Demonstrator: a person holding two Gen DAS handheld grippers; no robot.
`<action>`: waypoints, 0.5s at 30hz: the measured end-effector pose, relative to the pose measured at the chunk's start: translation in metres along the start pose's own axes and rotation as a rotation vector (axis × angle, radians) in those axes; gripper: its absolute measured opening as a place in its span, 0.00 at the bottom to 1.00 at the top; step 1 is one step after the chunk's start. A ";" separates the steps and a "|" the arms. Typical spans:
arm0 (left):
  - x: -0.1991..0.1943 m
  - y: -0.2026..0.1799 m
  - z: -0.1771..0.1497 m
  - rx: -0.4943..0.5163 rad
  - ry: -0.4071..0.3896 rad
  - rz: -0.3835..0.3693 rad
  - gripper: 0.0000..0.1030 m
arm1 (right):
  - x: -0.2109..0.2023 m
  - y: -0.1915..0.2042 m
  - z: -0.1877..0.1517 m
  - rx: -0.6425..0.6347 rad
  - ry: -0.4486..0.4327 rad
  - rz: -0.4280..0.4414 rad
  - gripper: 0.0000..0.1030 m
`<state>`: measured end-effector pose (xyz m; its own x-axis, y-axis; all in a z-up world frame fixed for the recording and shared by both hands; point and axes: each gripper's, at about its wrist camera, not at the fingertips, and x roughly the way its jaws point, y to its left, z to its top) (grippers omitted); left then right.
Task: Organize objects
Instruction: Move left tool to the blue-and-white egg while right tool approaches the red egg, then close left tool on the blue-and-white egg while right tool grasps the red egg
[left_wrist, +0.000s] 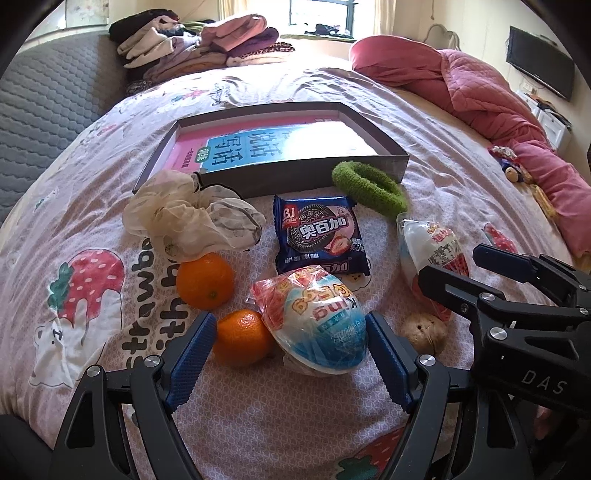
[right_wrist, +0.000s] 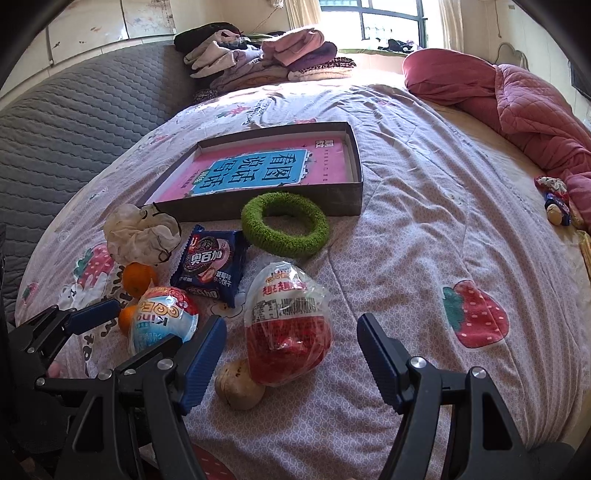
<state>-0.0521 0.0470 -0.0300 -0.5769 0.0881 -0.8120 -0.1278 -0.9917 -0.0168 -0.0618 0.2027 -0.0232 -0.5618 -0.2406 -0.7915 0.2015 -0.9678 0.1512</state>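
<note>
A shallow grey box (left_wrist: 280, 173) (right_wrist: 280, 205) with a pink and blue book inside lies on the bed. In front of it are a green fuzzy ring (left_wrist: 365, 186) (right_wrist: 284, 225), a blue biscuit packet (left_wrist: 319, 236) (right_wrist: 210, 264), a cream scrunchie (left_wrist: 184, 218) (right_wrist: 140, 234), two oranges (left_wrist: 205, 280) (left_wrist: 242, 341) and a walnut (left_wrist: 424, 332) (right_wrist: 238, 384). My left gripper (left_wrist: 291, 345) is open around the blue toy egg (left_wrist: 317, 325) (right_wrist: 162, 321) and the nearer orange. My right gripper (right_wrist: 291, 354) is open around the red toy egg (right_wrist: 288, 325) (left_wrist: 432, 251).
The bed wears a pink strawberry-print cover (right_wrist: 424, 258). Folded clothes (left_wrist: 199, 40) are piled at the far end, and a red quilt (left_wrist: 480, 88) runs along the right side. Small trinkets (right_wrist: 556, 206) lie near the quilt. A grey padded headboard (left_wrist: 51, 103) borders the left.
</note>
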 end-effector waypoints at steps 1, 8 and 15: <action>0.001 0.000 0.001 0.001 0.000 0.001 0.80 | 0.002 -0.001 0.001 0.002 0.009 0.003 0.70; 0.007 -0.001 0.008 0.009 0.007 0.011 0.80 | 0.018 -0.005 0.010 0.001 0.058 0.000 0.70; 0.014 -0.007 0.013 0.019 0.023 0.040 0.81 | 0.033 -0.009 0.014 0.024 0.115 0.034 0.58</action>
<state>-0.0697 0.0562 -0.0338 -0.5632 0.0456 -0.8251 -0.1201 -0.9924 0.0272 -0.0938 0.2027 -0.0423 -0.4591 -0.2643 -0.8481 0.1987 -0.9611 0.1919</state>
